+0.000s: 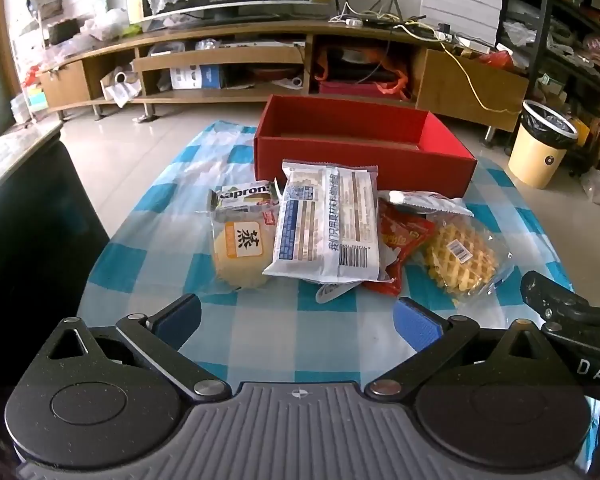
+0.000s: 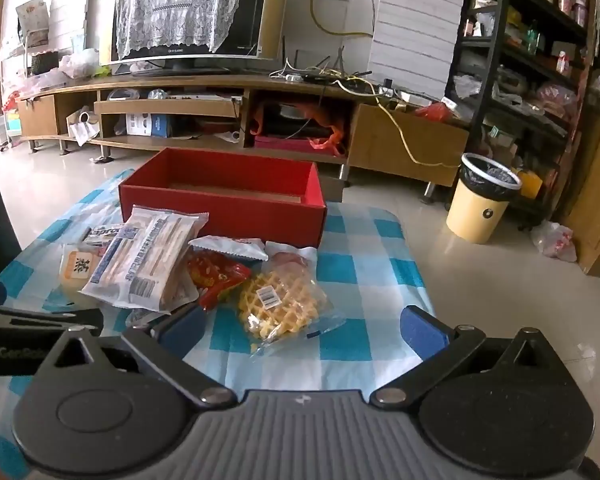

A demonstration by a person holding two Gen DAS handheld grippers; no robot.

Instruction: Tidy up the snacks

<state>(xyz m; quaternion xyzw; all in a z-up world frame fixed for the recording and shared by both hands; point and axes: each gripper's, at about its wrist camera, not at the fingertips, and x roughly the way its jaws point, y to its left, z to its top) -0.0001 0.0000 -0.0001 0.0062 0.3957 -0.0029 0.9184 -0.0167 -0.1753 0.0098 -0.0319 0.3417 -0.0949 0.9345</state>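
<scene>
A pile of snack packets lies on the blue-and-white checked cloth [image 1: 260,332] in front of an empty red box [image 1: 360,152] [image 2: 224,210]. The pile holds a large white packet [image 1: 326,224] [image 2: 146,260], a round yellow cake in clear wrap [image 1: 242,252], a red packet [image 1: 400,248] [image 2: 216,274] and a wrapped waffle [image 1: 460,258] [image 2: 278,302]. My left gripper [image 1: 300,318] stands open just short of the pile, nothing between its blue pads. My right gripper [image 2: 304,328] is open too, with the waffle's near end lying between its fingers, untouched.
Beyond the table stands a long wooden TV stand [image 1: 260,64] with a television and clutter. A yellow bin [image 2: 484,200] sits on the tiled floor at the right, next to black shelving [image 2: 540,80]. A dark piece of furniture [image 1: 28,220] is at the left.
</scene>
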